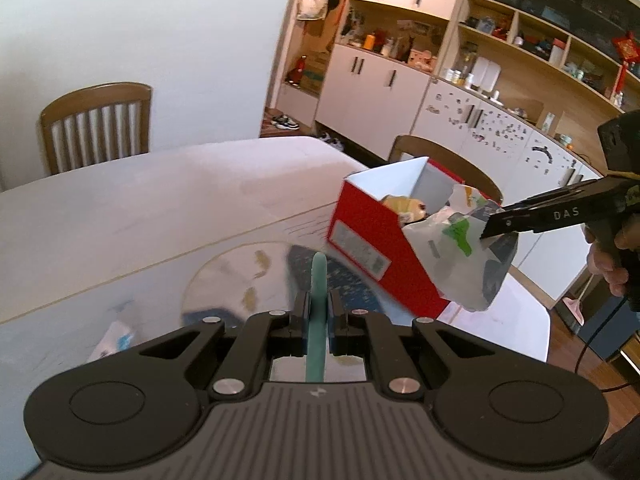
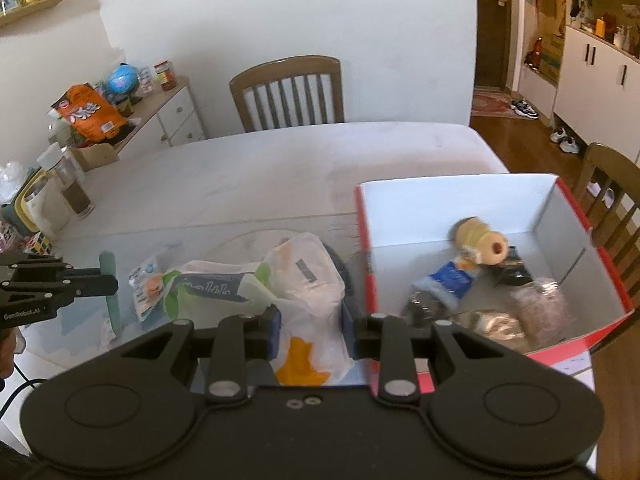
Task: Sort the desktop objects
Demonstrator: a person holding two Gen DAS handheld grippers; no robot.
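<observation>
Right now the left tongs (image 1: 318, 312) are clamped on a slim green stick (image 1: 317, 280), upright above the bench (image 1: 120, 208). The right tongs (image 2: 312, 334) grip a crumpled plastic bag (image 2: 304, 280) just beside the red box (image 2: 366, 240), which already holds several items. The limp bag could snag on the box wall or slip free; the thin stick could pivot. Both tongs tilt downward, and a hand (image 1: 610, 260) holds the right handle.
</observation>
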